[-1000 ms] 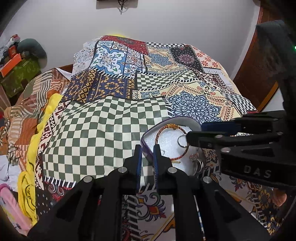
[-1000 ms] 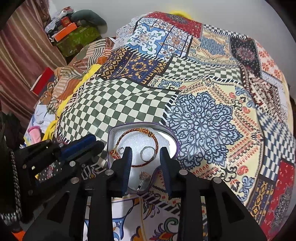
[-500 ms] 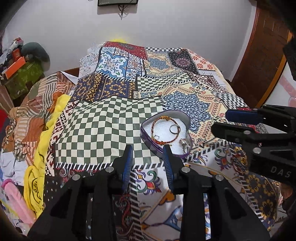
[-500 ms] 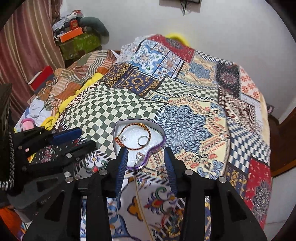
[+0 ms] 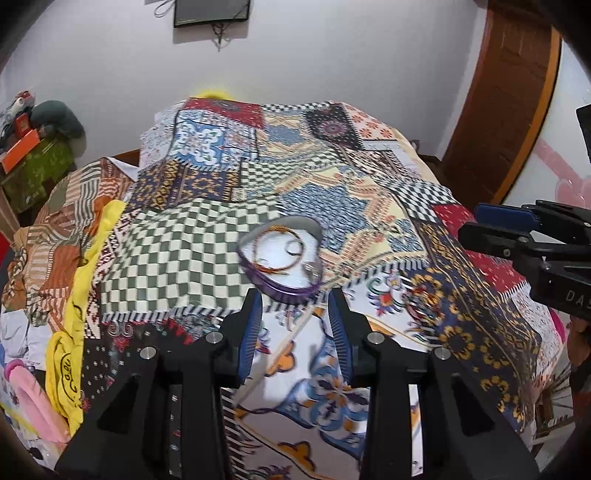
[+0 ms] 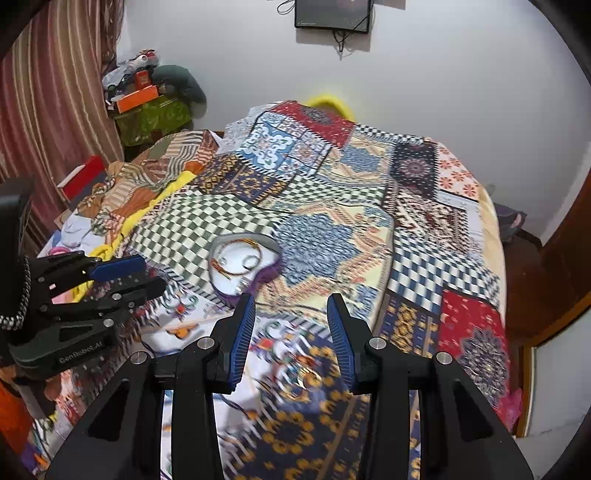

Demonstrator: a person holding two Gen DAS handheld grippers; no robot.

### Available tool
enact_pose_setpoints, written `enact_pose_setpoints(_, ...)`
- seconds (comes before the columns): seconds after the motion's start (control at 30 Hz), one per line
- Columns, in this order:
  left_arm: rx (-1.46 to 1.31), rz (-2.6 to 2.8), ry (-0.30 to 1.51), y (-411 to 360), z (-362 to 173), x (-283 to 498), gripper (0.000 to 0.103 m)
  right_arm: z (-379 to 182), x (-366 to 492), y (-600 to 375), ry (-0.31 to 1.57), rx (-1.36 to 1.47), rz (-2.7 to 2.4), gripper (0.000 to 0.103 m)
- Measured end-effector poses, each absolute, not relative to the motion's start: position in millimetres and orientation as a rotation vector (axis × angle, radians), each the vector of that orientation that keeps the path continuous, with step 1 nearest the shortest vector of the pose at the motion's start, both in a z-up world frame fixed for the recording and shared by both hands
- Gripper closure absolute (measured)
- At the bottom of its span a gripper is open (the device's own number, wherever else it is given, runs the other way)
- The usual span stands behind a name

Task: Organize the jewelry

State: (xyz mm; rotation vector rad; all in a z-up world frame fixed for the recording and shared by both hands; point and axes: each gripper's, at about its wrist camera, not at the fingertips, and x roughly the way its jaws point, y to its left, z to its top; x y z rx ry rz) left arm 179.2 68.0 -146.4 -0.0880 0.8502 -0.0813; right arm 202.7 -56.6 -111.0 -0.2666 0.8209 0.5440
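Both tongs [image 5: 295, 295] [image 6: 291, 301] apart, empty; tin [image 5: 275, 286] w/ bracelet [image 5: 271, 267].

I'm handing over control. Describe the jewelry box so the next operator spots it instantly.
Find the bed's patchwork bedspread and its green-and-cream checkered patch. At that patch's right edge sits the heart-shaped tin, purple-rimmed and white inside. It alone holds an orange-red beaded bracelet and small silver rings.

patchwork bedspread [image 5: 332, 177] | wall screen [image 6: 332, 14] | striped curtain [image 6: 55, 92]
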Motion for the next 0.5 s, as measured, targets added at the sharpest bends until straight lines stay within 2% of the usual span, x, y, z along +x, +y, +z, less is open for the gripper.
enact_pose_setpoints(0.5, -0.055, -0.242, 0.927, -4, -175, 174, 0.067, -156, 191, -108, 0.918, -0.22, 0.505, 0.066)
